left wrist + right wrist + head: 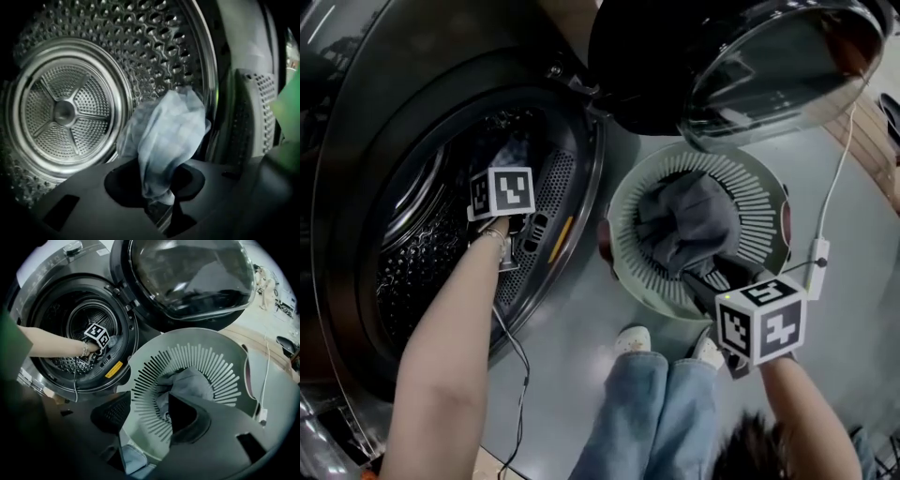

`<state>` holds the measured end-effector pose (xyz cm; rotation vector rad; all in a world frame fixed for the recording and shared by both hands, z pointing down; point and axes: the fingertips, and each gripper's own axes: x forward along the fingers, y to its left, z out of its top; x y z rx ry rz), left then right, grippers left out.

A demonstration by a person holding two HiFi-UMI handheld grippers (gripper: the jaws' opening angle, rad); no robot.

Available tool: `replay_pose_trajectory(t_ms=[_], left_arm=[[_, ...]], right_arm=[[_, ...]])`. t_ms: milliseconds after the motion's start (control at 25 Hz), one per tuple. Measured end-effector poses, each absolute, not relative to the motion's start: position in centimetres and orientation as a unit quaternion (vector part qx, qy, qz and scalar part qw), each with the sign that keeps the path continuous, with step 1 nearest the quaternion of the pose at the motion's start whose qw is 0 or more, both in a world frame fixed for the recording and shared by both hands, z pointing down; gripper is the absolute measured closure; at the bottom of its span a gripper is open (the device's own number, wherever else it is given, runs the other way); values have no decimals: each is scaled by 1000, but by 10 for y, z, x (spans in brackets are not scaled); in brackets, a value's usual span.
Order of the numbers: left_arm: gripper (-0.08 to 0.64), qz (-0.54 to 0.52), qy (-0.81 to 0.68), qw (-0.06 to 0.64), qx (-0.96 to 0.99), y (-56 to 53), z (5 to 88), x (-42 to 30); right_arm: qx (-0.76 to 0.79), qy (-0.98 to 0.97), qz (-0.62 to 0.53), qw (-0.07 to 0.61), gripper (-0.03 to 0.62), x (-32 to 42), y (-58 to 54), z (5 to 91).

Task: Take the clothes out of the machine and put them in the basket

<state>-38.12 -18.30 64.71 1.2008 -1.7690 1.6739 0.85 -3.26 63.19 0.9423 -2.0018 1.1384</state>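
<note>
Loosely bunched pale-blue cloth point(164, 140), faintly checked, crumpled

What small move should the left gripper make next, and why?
Probably pull the left gripper straight back out through the door opening without loosening its grip. Its jaws are closed on the light blue cloth, which is inside the drum. The basket, with a grey garment in it, stands beside the machine.
</note>
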Motion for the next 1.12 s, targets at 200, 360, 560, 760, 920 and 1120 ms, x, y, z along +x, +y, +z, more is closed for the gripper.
replay_pose_trajectory(t_ms=[200, 360, 560, 760, 920, 1120], left_arm=[[463, 596, -648, 192, 434, -175, 630, -371], [465, 599, -655, 172, 428, -164, 608, -365], [468, 613, -660, 141, 411, -146, 581, -359], [468, 612, -666, 139, 404, -126, 555, -348], [468, 616, -659, 130, 411, -112, 538, -332], [469, 607, -664, 104, 424, -98, 518, -310]], right_arm=[[358, -763, 423, 331, 347, 20, -25, 613], [369, -760, 417, 336, 350, 34, -20, 598], [384, -749, 425, 334, 354, 50, -6, 585], [382, -751, 427, 327, 356, 52, 3, 563], [383, -757, 425, 316, 357, 50, 1, 539], [391, -760, 426, 297, 367, 50, -5, 519]])
